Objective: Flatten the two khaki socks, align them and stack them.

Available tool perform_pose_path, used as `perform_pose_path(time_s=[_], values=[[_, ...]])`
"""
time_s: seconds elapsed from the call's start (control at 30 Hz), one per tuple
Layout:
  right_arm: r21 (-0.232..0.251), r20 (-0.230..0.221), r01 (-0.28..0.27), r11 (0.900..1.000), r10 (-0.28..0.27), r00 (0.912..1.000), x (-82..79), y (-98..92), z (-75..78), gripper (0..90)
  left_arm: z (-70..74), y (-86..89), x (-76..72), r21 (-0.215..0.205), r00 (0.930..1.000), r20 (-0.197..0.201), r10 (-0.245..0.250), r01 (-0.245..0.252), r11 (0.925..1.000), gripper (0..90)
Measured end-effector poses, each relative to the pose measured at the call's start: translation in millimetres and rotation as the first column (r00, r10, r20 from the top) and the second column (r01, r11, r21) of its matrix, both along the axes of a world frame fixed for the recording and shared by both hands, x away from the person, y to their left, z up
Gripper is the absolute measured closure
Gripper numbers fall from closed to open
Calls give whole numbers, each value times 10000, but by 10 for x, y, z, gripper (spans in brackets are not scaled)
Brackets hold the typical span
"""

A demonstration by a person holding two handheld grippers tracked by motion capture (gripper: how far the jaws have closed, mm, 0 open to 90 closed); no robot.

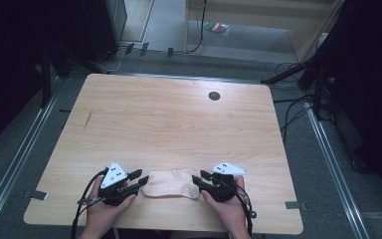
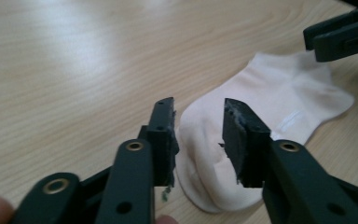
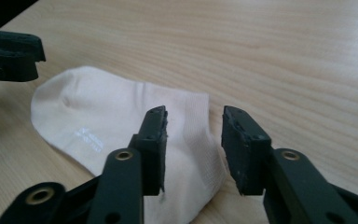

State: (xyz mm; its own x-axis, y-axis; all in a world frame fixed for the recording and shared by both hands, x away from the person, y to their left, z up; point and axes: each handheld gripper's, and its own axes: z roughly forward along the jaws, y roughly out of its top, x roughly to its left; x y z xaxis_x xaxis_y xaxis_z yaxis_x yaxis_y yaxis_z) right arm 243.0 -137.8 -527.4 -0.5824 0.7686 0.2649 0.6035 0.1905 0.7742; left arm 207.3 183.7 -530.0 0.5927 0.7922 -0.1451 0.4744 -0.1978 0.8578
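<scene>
Both hand-held grippers sit right at the near desk [image 1: 179, 114] edge, left hand-held gripper [image 1: 138, 180] and right hand-held gripper [image 1: 200, 178] released, jaws apart with nothing pinched. Pale sock [image 1: 171, 182] lies flat between them, looks folded over already, so I'd guess it's pretty much done, just pull away.

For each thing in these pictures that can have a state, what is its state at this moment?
sock: lying flat on the table, not gripped, between the two grippers.
left gripper: jaws open, over one end of the sock, pads not pressing it.
right gripper: jaws open, over the other end of the sock, pads not pressing it.
table: bare wood, a small dark round hole near its far edge.
</scene>
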Motion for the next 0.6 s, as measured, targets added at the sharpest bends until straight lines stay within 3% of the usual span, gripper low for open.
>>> perform_pose_path(time_s=[0.03,0.07,0.13,0.2,0.23,0.27,0.37,0.4,0.53,0.6], values=[[0,0,0,10000,0,10000,0,0,0,649,0,0,0,0,10000,0,0,0,10000,717],[73,102,59,10000,-60,9999,-10,-3,23,729,5,-27,3,-159,9997,-84,-247,246,9996,748],[167,28,74,9998,-75,10000,-11,0,25,759,-13,-50,17,-235,9990,-240,-384,379,9990,774],[49,-198,-126,9999,127,9997,7,45,-17,814,-103,-112,74,79,9957,-698,-614,621,9980,790],[49,-198,-126,9999,127,9997,7,45,-17,814,-103,-112,74,79,9957,-698,-614,621,9980,791],[-219,-374,-282,9994,274,9989,28,89,-76,822,-134,-129,94,204,9937,-890,-685,706,9973,791],[-424,-616,-280,9987,254,9978,42,115,-122,835,-209,-169,128,529,9863,-1406,-862,944,9941,778],[-621,-852,-369,9974,315,9959,56,128,-164,846,-211,-175,122,687,9877,-1314,-845,942,9932,755],[-557,-1005,-333,9979,276,9946,70,98,-189,883,-218,-199,118,1107,9914,-1038,-802,917,9896,719],[-487,-1078,-260,9985,206,9940,71,93,-189,871,-219,-205,116,1086,9912,-1006,-866,974,9893,689]])
